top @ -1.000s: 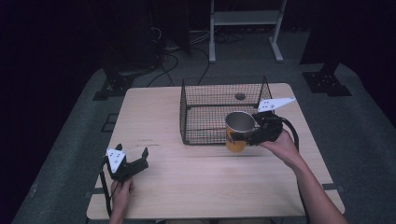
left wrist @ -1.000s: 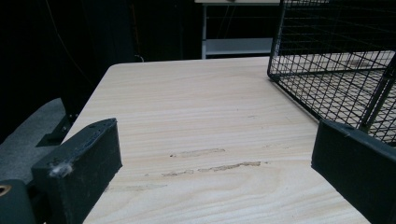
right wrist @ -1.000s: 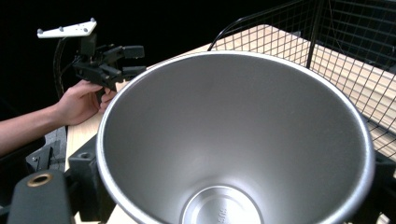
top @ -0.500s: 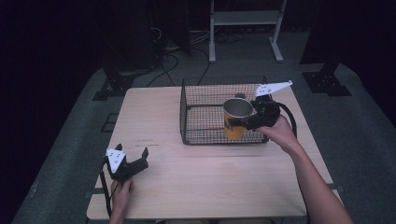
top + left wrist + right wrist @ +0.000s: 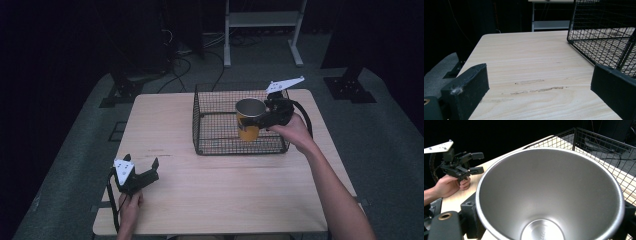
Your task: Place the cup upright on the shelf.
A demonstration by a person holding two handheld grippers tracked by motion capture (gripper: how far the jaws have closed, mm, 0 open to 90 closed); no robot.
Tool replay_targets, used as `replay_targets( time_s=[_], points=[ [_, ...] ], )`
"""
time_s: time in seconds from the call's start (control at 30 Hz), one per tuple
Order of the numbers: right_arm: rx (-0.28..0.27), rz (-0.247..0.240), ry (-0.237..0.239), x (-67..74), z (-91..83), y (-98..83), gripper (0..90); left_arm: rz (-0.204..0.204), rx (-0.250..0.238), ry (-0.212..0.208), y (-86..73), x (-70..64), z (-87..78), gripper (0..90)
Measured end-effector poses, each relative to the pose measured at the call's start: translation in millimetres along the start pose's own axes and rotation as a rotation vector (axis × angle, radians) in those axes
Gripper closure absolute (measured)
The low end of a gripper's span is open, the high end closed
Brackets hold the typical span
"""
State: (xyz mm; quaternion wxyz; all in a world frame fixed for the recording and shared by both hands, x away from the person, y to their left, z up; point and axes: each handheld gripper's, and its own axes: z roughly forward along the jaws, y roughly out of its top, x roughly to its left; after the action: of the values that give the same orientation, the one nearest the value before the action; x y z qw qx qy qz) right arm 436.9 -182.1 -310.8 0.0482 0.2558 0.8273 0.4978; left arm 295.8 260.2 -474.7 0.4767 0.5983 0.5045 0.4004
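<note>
Cup (image 5: 249, 119), orange outside, steel inside, upright

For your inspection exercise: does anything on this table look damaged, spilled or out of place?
Only minor wear: the table has a few scuffed streaks in front of the left gripper. The cup, held upright by the right gripper over the basket, looks empty and undented.
</note>
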Motion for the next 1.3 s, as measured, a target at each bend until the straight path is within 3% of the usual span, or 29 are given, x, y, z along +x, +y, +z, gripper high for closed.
replay_targets(
  time_s=[0.73,1.3],
  points=[
    [0.047,0.006,-0.016,-21.5,26.7,15.1,12.4,-0.002,-0.001,-0.002,0.0,-0.1,0.0,0.8],
    [0.07,0.021,0.002,-31.9,46.8,21.4,12.4,-0.002,0.0,-0.001,0.0,0.0,0.0,0.8]
  ],
)
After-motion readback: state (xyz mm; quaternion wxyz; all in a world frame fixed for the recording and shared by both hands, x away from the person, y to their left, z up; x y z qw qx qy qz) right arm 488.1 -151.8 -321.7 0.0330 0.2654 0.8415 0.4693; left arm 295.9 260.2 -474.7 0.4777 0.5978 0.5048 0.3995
